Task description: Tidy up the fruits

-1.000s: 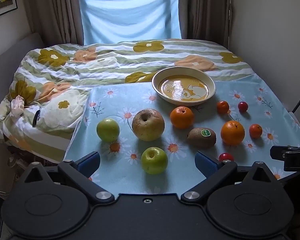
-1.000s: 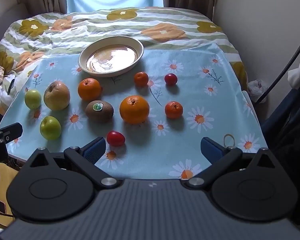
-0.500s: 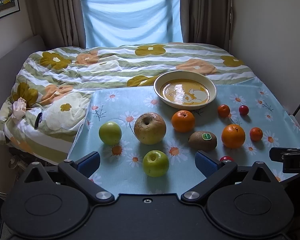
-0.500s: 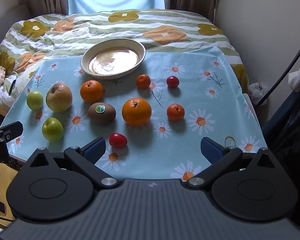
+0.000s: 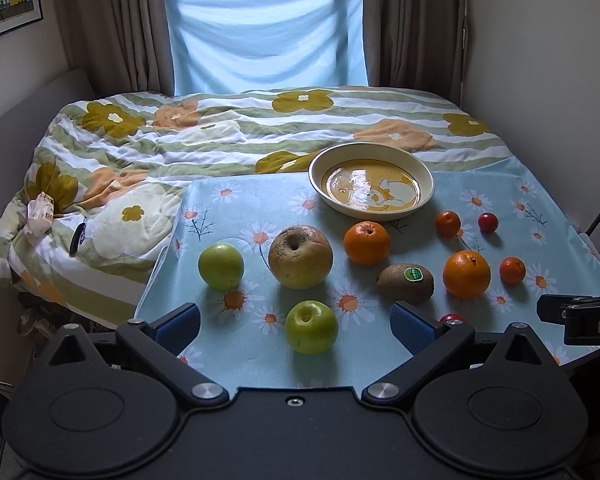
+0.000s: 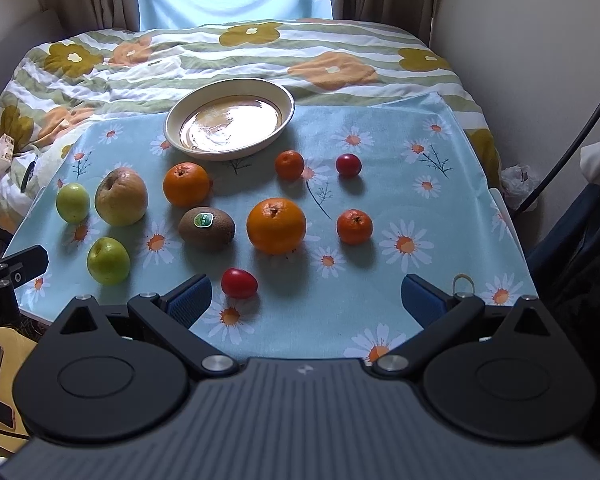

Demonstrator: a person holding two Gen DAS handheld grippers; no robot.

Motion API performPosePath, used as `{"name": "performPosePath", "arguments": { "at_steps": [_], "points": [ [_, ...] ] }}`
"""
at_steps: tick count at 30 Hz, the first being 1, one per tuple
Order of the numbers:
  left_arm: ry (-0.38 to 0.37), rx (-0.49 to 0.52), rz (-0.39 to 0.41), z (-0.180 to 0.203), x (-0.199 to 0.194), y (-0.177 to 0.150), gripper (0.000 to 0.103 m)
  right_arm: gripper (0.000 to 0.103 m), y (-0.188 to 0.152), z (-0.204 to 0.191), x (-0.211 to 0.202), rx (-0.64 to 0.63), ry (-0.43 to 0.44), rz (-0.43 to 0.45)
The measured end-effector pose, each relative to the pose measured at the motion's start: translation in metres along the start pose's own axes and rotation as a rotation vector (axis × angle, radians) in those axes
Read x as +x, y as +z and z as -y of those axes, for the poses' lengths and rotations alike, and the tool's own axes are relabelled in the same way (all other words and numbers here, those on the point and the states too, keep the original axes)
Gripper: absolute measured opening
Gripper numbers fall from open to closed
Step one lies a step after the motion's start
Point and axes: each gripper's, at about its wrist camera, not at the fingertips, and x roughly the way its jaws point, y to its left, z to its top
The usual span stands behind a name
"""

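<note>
Several fruits lie on a blue daisy cloth [image 5: 236, 344] [image 6: 440, 184] on the bed. An empty cream plate [image 5: 371, 180] [image 6: 229, 125] sits at the back. Two green apples [image 5: 311, 327] [image 5: 221, 265], a large yellow-brown apple [image 5: 300, 256] [image 6: 121, 196], two oranges [image 6: 276, 225] [image 6: 186, 184], a kiwi [image 6: 207, 228], small tangerines [image 6: 354, 226] [image 6: 289, 165] and red fruits [image 6: 239, 283] [image 6: 348, 165] lie in front of it. My left gripper [image 5: 296, 322] is open and empty, just before the near green apple. My right gripper [image 6: 306, 298] is open and empty, near the front red fruit.
A striped floral duvet [image 5: 228, 128] covers the bed behind the cloth. Walls stand close on the right [image 5: 540, 60]. A rubber band [image 6: 463, 281] lies on the cloth's front right. The other gripper shows at the left edge of the right wrist view [image 6: 8, 280].
Both grippers have tilted up and drawn back slightly, so the fruits sit lower in both views. No fruit has moved. Both stay open.
</note>
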Motion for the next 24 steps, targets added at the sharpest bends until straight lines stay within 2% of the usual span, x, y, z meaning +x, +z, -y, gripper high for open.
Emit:
{"name": "performPosePath", "arguments": {
  "at_steps": [24],
  "points": [
    [-0.010, -0.013, -0.003, -0.0016, 0.0001, 0.0049, 0.103, 0.103, 0.0048, 0.0007, 0.0021, 0.002, -0.004, 0.004]
  ]
}}
